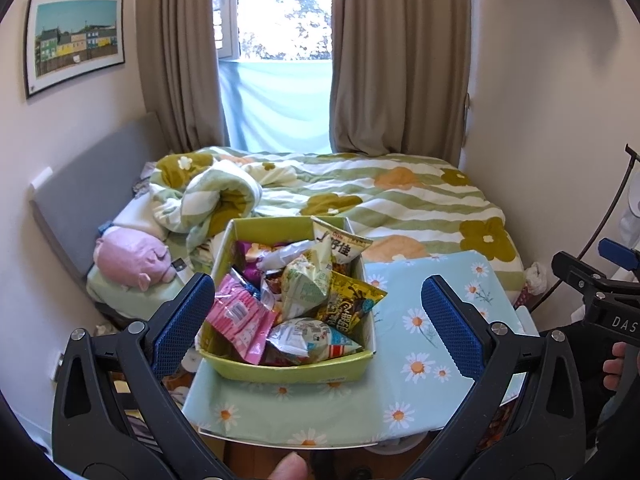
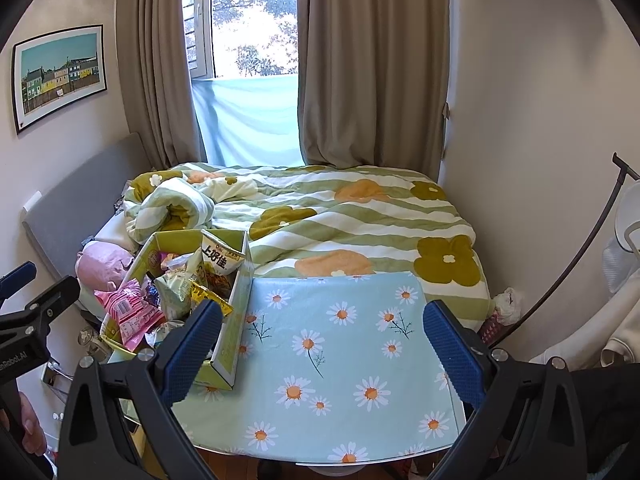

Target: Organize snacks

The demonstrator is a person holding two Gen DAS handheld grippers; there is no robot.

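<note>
Daisy-print cloth covers a small table (image 2: 344,364) set against a bed, and on its left part sits a green cardboard box (image 1: 280,372), long axis running away from the cameras, heaped with snack packets (image 1: 304,292). It lies straight ahead between the spread, empty fingers of the left gripper (image 1: 318,324). The right gripper (image 2: 322,352), equally open and empty, faces bare cloth with the box off to its left, so the left hand seems nearer.

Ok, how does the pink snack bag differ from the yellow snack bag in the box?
The pink snack bag lies at the box's left side, its corner poking over the left wall; the yellow snack bag leans on the right wall, its corner sticking past that edge. The pink snack bag has pale print and a barcode showing; the yellow snack bag has dark brown graphics with large characters. Both are sealed and rest on top of the pile in the green cardboard box.
</note>
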